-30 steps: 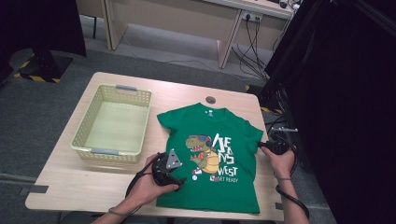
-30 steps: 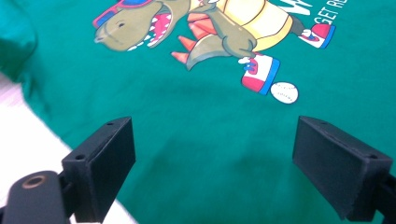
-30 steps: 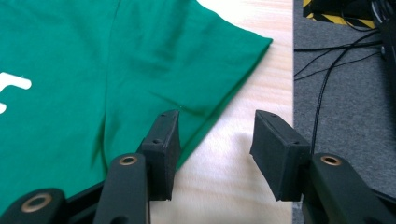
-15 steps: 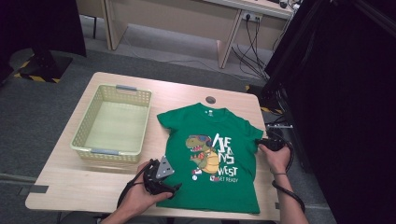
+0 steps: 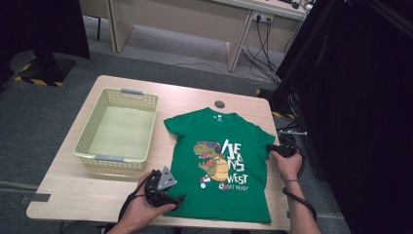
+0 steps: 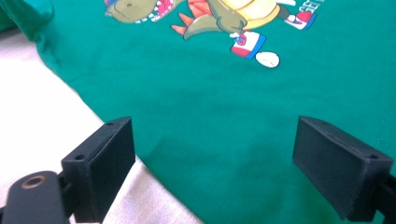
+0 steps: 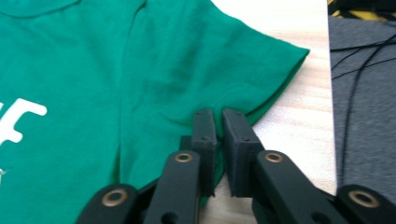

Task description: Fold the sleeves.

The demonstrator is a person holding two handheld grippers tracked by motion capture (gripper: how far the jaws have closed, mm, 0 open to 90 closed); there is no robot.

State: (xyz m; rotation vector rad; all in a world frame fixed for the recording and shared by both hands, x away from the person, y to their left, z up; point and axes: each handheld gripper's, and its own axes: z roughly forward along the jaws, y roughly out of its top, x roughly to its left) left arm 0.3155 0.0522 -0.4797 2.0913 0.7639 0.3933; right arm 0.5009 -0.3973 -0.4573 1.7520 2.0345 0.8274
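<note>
The tabletop (image 5: 68, 195) carries a green T-shirt (image 5: 219, 165) lying flat at centre right of the high view, with a basket (image 5: 85, 151) to its left. I judge the step to be gripping the shirt for folding. My right gripper (image 7: 219, 135) has just been closing; its jaws pinch the sleeve hem. My left gripper (image 6: 212, 163) stands wide open over the lower hem, holding nothing. Next: close it on the cloth.

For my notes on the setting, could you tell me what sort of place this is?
Probably a lab or office workroom: a pale wooden table on grey carpet, black curtains at the right, and cables running to a wall socket behind a desk.
</note>
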